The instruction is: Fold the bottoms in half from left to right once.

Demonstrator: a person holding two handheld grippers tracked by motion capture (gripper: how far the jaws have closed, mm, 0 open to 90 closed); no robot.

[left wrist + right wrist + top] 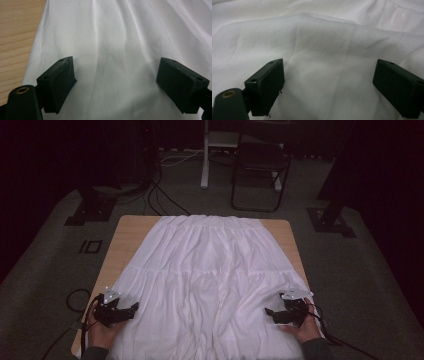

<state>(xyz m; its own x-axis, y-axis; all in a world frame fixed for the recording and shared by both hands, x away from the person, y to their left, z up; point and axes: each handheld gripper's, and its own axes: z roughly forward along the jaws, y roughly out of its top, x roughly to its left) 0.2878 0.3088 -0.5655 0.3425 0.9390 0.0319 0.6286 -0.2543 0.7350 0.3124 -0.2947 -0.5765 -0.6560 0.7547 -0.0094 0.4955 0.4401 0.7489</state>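
We are looking at a white pleated skirt (210,280) lying spread flat over the wooden bench (127,232), waistband at the far edge and hem toward the person, cloth covering most of the top. The left gripper (131,309) is hovering low at the skirt's near left side, the right gripper (270,312) at its near right side; in both gripper views the fingers (58,80) are standing wide apart over bare cloth, nothing between them. We are judging this as the approach before a first fold: next, each gripper is needing to drop, pinch a layer near the hem edge, and close without dragging wrinkles. We are finding no brand, label or legible writing on cloth or grippers.
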